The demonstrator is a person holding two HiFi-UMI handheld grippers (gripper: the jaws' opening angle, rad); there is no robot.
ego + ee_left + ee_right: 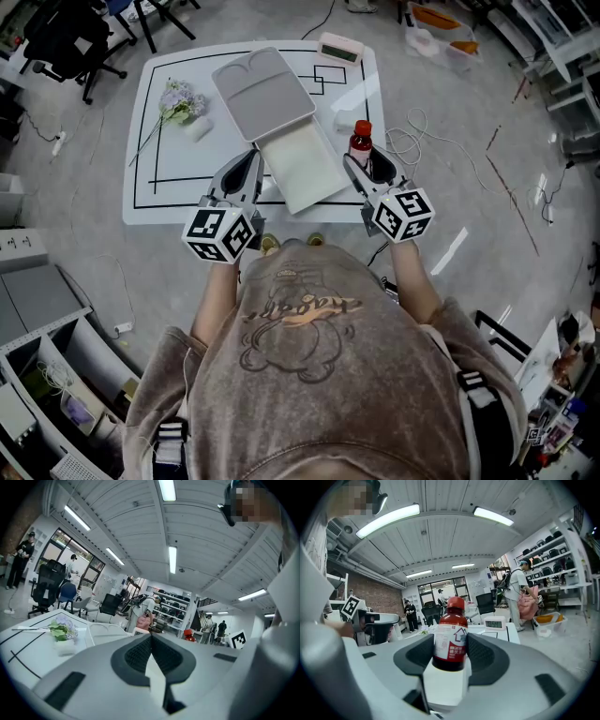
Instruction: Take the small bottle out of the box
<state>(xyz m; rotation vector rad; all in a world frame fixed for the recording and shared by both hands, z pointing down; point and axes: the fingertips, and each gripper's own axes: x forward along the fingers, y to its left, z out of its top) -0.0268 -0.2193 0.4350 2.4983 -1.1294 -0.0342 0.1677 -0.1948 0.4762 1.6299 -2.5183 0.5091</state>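
Right gripper (450, 656) squeezes the small bottle (451, 630) upright at 3 o'clock of the box (305, 169), so nothing spills. Left gripper (151, 641), closed and empty, waits at 9 o'clock.

Dark red bottle (450, 632), red cap; white box (281, 127).

Noted white bench (159, 187) marked with black lines, standing on grey floor (469, 216). Found open pale box (302, 167) at mid-bench, lid (262, 92) lying flat toward far edge. Logged flower sprig (178, 101) at far left, small white block (198, 128) just beside it, digital clock (339, 48) at far edge.
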